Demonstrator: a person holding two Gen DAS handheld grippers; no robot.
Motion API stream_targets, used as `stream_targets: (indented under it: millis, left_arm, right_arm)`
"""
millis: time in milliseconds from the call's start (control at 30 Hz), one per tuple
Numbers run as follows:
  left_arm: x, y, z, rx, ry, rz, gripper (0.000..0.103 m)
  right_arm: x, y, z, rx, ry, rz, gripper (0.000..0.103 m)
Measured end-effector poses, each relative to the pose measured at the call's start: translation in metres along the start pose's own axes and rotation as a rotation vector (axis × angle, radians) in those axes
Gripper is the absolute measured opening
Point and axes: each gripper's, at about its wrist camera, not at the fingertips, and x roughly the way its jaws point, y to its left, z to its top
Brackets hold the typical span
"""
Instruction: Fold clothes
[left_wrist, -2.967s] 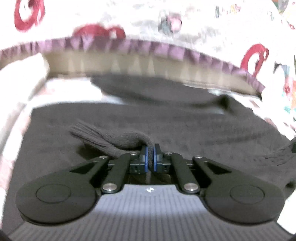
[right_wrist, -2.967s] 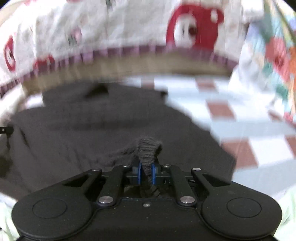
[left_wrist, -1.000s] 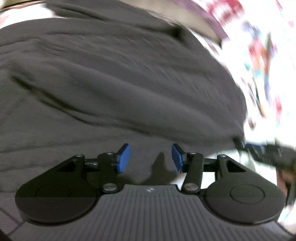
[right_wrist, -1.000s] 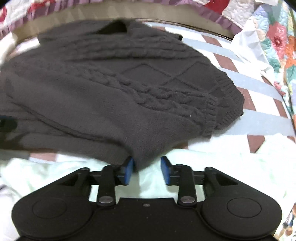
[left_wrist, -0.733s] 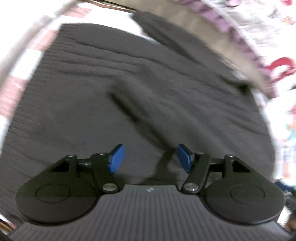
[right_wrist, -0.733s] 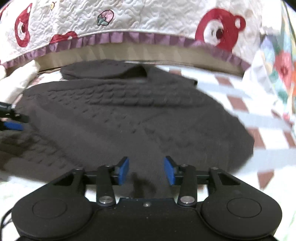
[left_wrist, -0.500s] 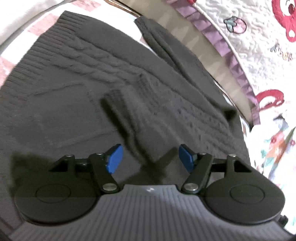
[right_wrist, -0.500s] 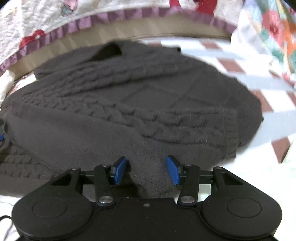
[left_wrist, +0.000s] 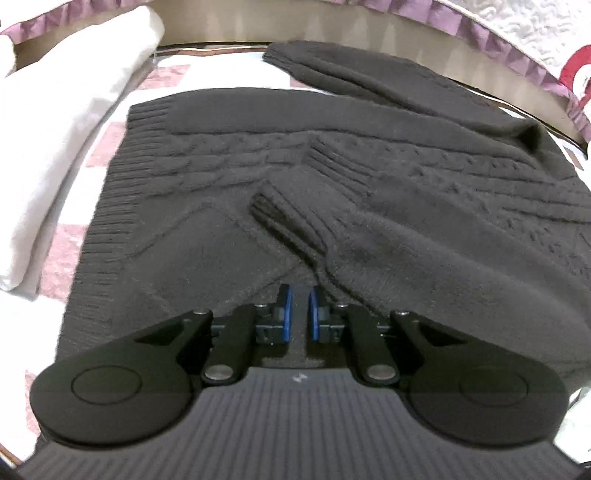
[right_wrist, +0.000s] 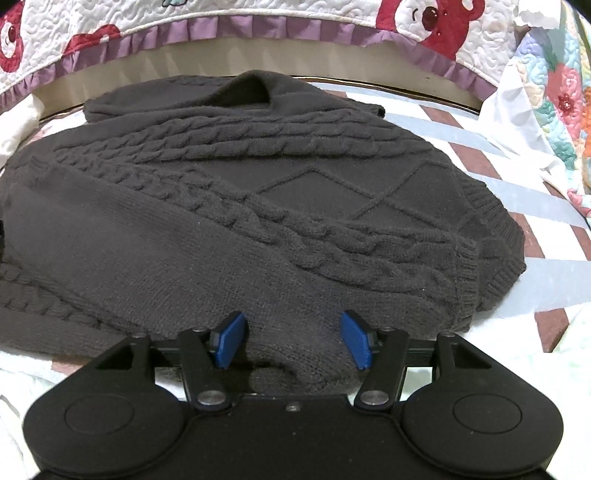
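Note:
A dark grey cable-knit sweater (left_wrist: 406, 184) lies spread flat on the bed, one sleeve folded across its body with the ribbed cuff (left_wrist: 280, 214) just ahead of my left gripper (left_wrist: 299, 314). That gripper points steeply down, its blue pads nearly together with a pinch of the knit at the sleeve's near edge between them. In the right wrist view the sweater (right_wrist: 295, 192) fills the middle. My right gripper (right_wrist: 293, 339) is at its near edge, jaws opening wide. A fold of knit lies between the pads (right_wrist: 229, 339), and they do not press on it.
A folded white cloth (left_wrist: 66, 110) lies left of the sweater. The sheet (right_wrist: 535, 206) under it is white with red and blue checks. A quilt (right_wrist: 258, 14) with red bears and a purple frill hangs behind, and a floral quilt (right_wrist: 561, 92) lies at the right.
My left gripper's jaws have gone from wide apart to nearly together at the folded sleeve, and its view has swung round. The right jaws have spread wider over the sweater's near edge.

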Motion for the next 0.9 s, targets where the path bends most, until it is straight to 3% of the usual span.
stream_targets:
  millis: [100,167,233,300,400,500,533,567,633,667,700,767,833,900]
  left_arm:
    - [-0.009,0.011,0.006,-0.047,-0.047,0.018,0.008]
    - [-0.013,0.023,0.007,-0.130,-0.064,-0.057,0.010]
    - [-0.008,0.035,0.005,-0.232,-0.040,-0.162,0.021]
    - [0.003,0.038,0.005,-0.277,-0.026,-0.222,0.033]
    - [0.014,0.030,0.007,-0.257,-0.034,-0.222,0.035]
    - [0.012,0.020,0.004,-0.196,-0.071,-0.220,0.031]
    - [0.011,0.020,0.004,-0.188,-0.078,-0.218,0.015]
    - [0.010,0.019,0.004,-0.180,-0.085,-0.216,0.009]
    - [0.000,0.020,0.003,-0.172,-0.102,-0.198,0.008]
    - [-0.011,0.021,0.002,-0.160,-0.114,-0.172,0.008]
    - [-0.024,0.022,0.001,-0.145,-0.133,-0.126,0.000]
    - [-0.035,0.024,0.000,-0.111,-0.179,-0.015,0.002]
    - [-0.021,0.031,0.000,-0.130,-0.108,-0.026,0.004]
    - [-0.006,0.044,-0.004,-0.230,-0.005,-0.112,0.004]
  right_arm:
    - [-0.003,0.000,0.001,0.000,0.003,-0.002,0.064]
    - [-0.012,0.007,0.006,-0.037,-0.029,0.022,0.064]
    - [-0.027,0.023,0.014,-0.127,-0.105,0.090,0.064]
    - [-0.031,0.040,0.028,-0.198,-0.122,0.152,0.064]
    - [-0.020,0.064,0.053,-0.257,-0.111,0.215,0.064]
    - [0.005,0.080,0.079,-0.258,-0.062,0.289,0.063]
    - [0.012,0.086,0.087,-0.273,-0.054,0.297,0.063]
    - [0.019,0.093,0.094,-0.292,-0.047,0.300,0.063]
    - [0.028,0.104,0.104,-0.305,-0.041,0.302,0.063]
    - [0.031,0.110,0.108,-0.309,-0.039,0.303,0.063]
    - [0.034,0.114,0.109,-0.307,-0.033,0.314,0.063]
    - [0.039,0.117,0.109,-0.296,-0.016,0.346,0.063]
    - [0.044,0.123,0.108,-0.297,0.002,0.373,0.063]
    - [0.051,0.132,0.108,-0.332,0.016,0.388,0.063]
